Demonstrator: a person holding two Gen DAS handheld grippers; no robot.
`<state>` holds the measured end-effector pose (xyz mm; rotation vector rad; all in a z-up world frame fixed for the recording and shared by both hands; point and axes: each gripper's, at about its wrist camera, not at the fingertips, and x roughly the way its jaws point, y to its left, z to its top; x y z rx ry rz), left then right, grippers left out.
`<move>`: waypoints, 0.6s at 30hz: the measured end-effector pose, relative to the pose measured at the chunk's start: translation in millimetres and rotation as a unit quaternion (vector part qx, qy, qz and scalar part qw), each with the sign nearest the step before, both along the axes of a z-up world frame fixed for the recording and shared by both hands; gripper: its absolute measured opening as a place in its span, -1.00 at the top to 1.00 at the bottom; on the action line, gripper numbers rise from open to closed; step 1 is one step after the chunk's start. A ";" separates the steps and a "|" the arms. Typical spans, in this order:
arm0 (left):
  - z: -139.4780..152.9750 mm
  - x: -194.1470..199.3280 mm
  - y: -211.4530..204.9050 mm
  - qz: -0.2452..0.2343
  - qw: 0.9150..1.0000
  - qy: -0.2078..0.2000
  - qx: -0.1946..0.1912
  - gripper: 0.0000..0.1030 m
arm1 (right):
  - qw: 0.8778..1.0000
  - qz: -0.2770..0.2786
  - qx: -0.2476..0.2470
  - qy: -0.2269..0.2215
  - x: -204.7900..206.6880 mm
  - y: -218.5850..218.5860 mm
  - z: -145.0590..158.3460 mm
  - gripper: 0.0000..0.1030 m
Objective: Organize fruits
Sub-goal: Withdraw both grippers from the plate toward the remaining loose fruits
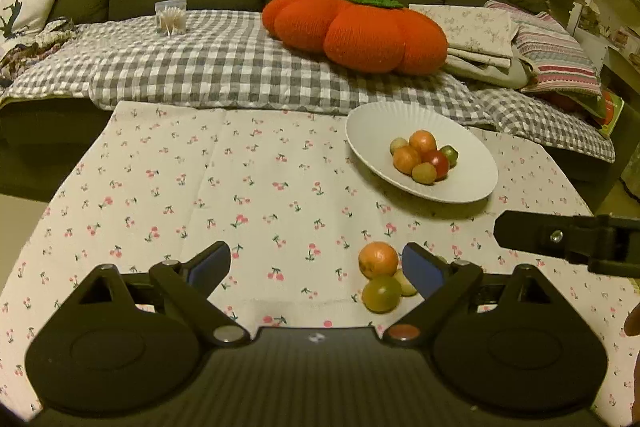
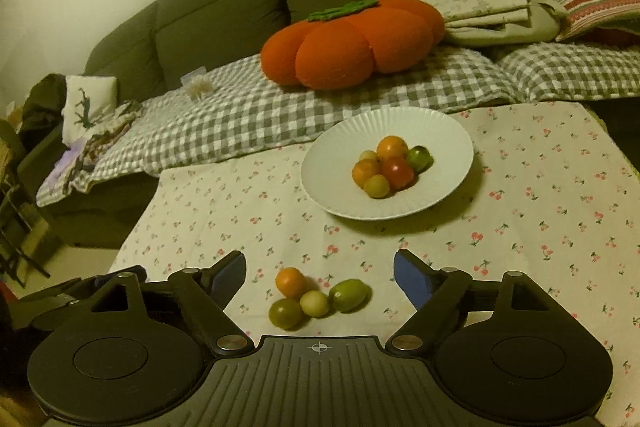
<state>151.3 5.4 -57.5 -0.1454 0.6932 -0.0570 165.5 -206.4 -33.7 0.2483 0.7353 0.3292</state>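
Presently 4 loose fruits lie clustered on the worktop [image 2: 540,187], touching or nearly so: orange fruit [image 2: 291,281], pale yellow fruit [image 2: 314,303], round green fruit [image 2: 285,313], oval green fruit [image 2: 349,294], long axis approx. left-right. Skins smooth, glossy.

Cluster sits just ahead of right gripper [image 2: 320,273], between its fingers, slightly left of centre. Left gripper [image 1: 316,267] has the same group off to its right side, against the right fingertip. Judgement: right gripper better lined up.

Both grippers spread wide, nothing held.

White fluted plate [image 2: 440,135] beyond, well apart from cluster, w/ 6 fruits heaped. Cherry-print cloth covers the worktop.
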 end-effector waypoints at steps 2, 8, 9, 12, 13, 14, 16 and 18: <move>-2.7 -0.6 -0.9 -0.001 1.000 0.001 0.004 -0.80 | 1.000 0.003 -0.001 0.000 -0.9 1.1 -1.1 -0.73; -7.5 0.0 -1.4 -0.002 1.000 0.008 -0.006 -0.80 | 1.000 0.009 0.010 0.013 0.2 0.6 -4.7 -0.79; -8.1 0.7 -0.7 -0.002 1.000 0.008 -0.007 -0.80 | 1.000 0.010 0.012 0.016 0.7 0.1 -5.7 -0.80; -10.9 3.5 4.9 0.004 1.000 0.012 -0.016 -0.80 | 1.000 0.011 0.019 0.023 2.2 -1.2 -8.4 -0.80; -12.3 4.7 7.7 0.005 1.000 0.016 -0.024 -0.79 | 0.999 0.011 0.022 0.026 3.0 -1.8 -9.6 -0.80; -14.3 6.5 12.1 0.007 0.999 0.022 -0.037 -0.79 | 0.999 0.010 0.027 0.031 4.2 -2.9 -11.5 -0.80; -18.1 9.9 21.3 0.016 0.997 0.033 -0.066 -0.75 | 0.998 0.008 0.038 0.043 7.4 -4.5 -16.4 -0.81; -22.2 12.9 30.7 0.028 0.994 0.041 -0.092 -0.72 | 0.997 0.000 0.052 0.061 12.2 -7.5 -23.9 -0.81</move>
